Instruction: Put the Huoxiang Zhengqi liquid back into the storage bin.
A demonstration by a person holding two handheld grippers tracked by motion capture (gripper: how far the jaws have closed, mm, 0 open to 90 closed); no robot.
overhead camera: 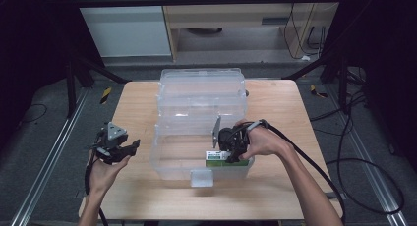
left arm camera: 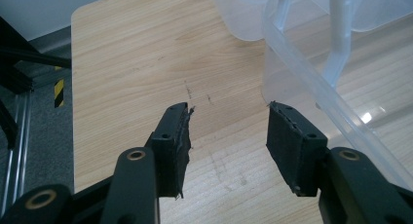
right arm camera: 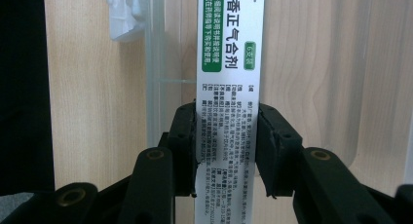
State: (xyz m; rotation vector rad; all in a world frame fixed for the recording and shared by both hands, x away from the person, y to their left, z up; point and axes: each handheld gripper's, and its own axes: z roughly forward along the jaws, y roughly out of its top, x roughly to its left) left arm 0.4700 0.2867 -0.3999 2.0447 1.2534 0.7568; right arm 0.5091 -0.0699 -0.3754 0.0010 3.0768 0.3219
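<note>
here the right gripper is clamped across the narrow sides of the box, low in the near right of the clear bin, its long axis running straight away from the jaws; the left gripper gapes empty left of the bin.

We count: one clear plastic bin with one hinged lid, one green-and-white medicine box, two grippers, one wooden table.
</note>
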